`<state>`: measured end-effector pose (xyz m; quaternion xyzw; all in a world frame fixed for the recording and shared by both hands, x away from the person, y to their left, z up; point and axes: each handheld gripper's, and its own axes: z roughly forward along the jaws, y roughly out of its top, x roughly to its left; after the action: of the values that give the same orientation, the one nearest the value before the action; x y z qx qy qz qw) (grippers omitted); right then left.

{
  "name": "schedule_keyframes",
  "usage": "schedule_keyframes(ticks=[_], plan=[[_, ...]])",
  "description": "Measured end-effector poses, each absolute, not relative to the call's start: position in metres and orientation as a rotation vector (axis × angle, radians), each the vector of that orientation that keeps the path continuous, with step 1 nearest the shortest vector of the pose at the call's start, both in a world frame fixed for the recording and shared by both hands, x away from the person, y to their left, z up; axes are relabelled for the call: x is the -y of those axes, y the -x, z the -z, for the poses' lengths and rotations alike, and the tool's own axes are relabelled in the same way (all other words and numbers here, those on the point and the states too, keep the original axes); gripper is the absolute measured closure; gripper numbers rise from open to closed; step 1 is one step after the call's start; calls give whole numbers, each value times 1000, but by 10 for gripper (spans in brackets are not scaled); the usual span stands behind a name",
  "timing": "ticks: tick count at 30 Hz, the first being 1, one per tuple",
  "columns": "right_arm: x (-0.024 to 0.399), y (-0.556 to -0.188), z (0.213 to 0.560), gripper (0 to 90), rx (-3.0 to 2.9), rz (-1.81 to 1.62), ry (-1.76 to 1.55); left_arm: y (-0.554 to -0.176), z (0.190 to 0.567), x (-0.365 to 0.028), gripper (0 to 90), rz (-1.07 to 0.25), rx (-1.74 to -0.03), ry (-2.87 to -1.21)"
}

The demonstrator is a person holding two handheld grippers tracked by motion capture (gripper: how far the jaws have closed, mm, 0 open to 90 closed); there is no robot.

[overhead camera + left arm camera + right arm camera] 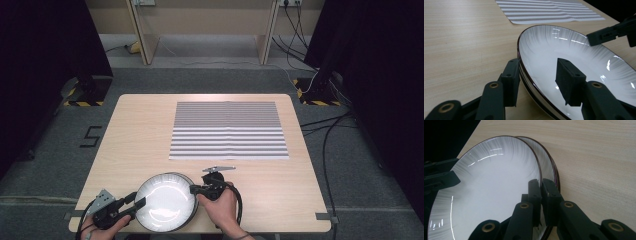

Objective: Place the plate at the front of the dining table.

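A stack of white plates (165,201) with dark rims sits at the near edge of the worktop (140,135), between the two hands. In the right gripper view the top plate (491,185) is tipped up off the one beneath it, its rim lifted on the right gripper's side, and a second rim shows just behind it. The right gripper (541,195) is clamped on that top plate's rim, its two black jaws nearly together with the thin edge pinched between them. The left gripper (537,78) straddles the opposite rim of the stack, one jaw outside against the plates' edges and the other inside above the white surface; its jaws stand about half apart, and the inner pad is clear of the plate, so it has no grip. Farther across the worktop, well apart from the plates, lies a flat grey-and-white striped mat (229,130). Beyond the worktop is grey floor (200,80) with cables.
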<state>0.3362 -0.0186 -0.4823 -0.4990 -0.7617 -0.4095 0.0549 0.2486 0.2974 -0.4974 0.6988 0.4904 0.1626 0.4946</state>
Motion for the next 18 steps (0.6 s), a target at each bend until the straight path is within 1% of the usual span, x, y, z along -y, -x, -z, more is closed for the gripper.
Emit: schedule_keyframes(ticks=[2,3,4,7,14,15,18], plan=[[19,-336,481,846,2317,1230,1512,-248,497,-297,555,-390,-1197,-1715],[19,-336,480,824,2316,1219,1507,-247,498,-297,555,-381,-1203,-1722],[20,-335,479,780,2294,1206,1505,-246,499,-297,574,-366,-1207,-1738],[21,-333,477,753,2286,1192,1498,-245,499,-296,564,-347,-1221,-1758],[24,-331,477,746,2256,1173,1488,-243,498,-294,538,-309,-1245,-1782],[22,-330,480,744,2241,1157,1477,-242,498,-295,538,-282,-1257,-1778],[20,-329,481,737,2250,1148,1478,-241,496,-295,544,-281,-1261,-1784]])
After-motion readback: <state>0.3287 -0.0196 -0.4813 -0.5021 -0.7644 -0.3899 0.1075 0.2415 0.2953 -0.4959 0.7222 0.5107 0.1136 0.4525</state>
